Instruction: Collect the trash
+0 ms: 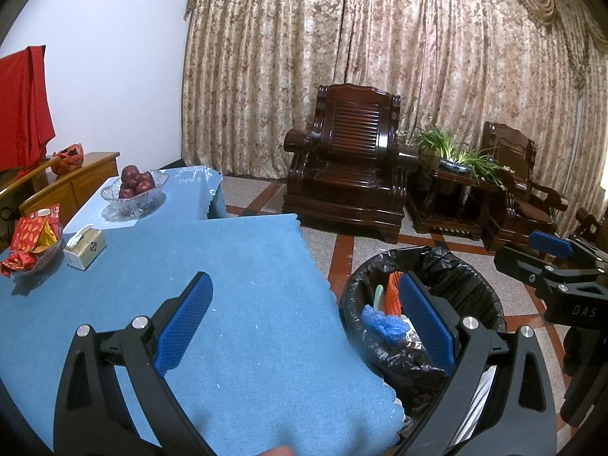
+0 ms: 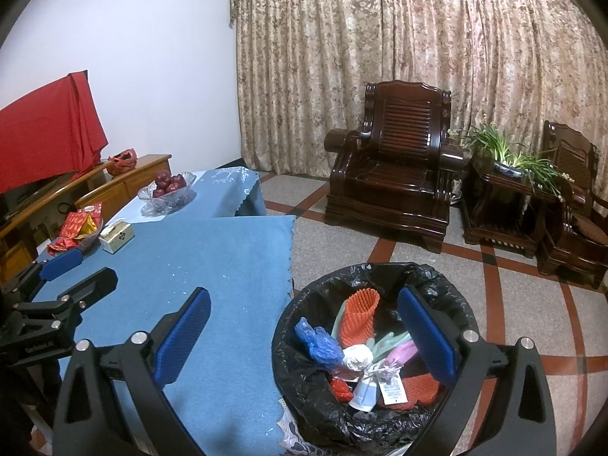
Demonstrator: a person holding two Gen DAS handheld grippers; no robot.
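Gaping wide and gripping nothing, both the right gripper point(image 2: 304, 330) and left gripper point(image 1: 304, 323) are hovering beside the trash bin point(image 2: 304, 395), risking snagging its loose black liner point(image 2: 452, 292).

1. A table under a blue cloth point(image 2: 212, 266) fills the lower left of both views.
2. At its far left edge sit a tissue box point(image 2: 117, 236) and a dish of red packets point(image 2: 78, 230).
3. Further back, upper left, a glass bowl of apples point(image 2: 167, 190).
4. The tiled floor point(image 2: 513, 292), right, carries a black-lined trash bin point(image 2: 300, 372) just beside the table's edge.
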